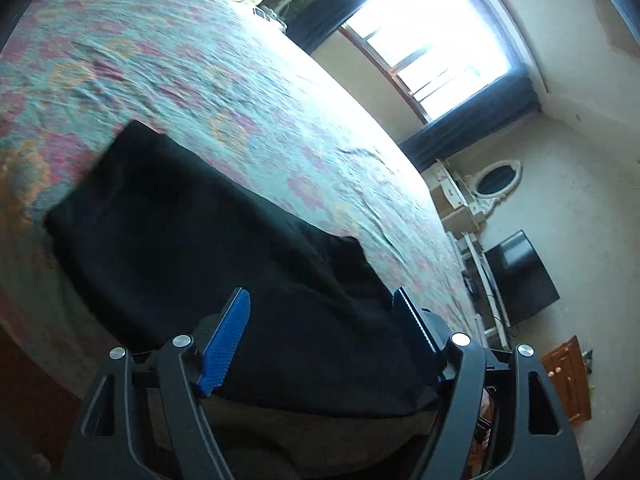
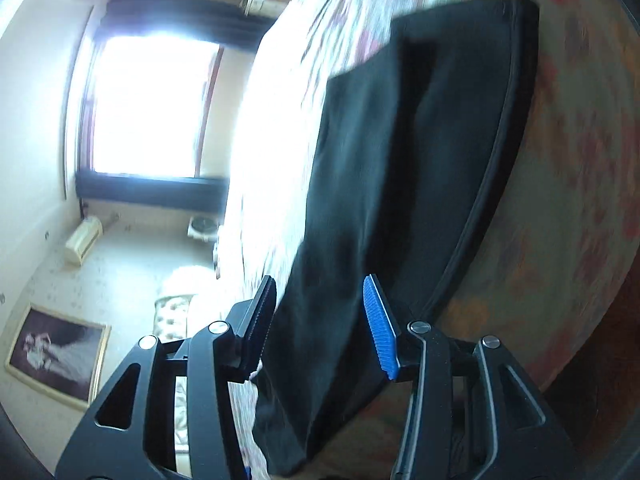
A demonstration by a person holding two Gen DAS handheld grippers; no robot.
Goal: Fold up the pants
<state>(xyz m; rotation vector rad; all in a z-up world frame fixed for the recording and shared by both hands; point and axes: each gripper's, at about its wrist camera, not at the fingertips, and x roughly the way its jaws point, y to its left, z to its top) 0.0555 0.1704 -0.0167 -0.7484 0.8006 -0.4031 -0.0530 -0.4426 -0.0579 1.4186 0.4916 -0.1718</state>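
Note:
Black pants (image 1: 192,232) lie folded in a long flat strip on the floral bedspread (image 1: 180,72), near the bed's edge. My left gripper (image 1: 320,298) hovers over one end of them with its blue pads wide apart and nothing pressed between them. In the right wrist view the same pants (image 2: 420,152) stretch away from the camera, a seam running along their right side. My right gripper (image 2: 319,280) stands over the near end, partly open; the cloth shows in the gap between the fingers, but the pads do not pinch it. The picture is blurred.
The bed (image 2: 580,180) fills most of both views. Beyond its far edge are a bright window (image 1: 432,36) with dark curtains, an oval mirror (image 1: 494,180), a black TV (image 1: 520,276) and a small wooden cabinet (image 1: 568,380). A framed picture (image 2: 56,354) hangs on a wall.

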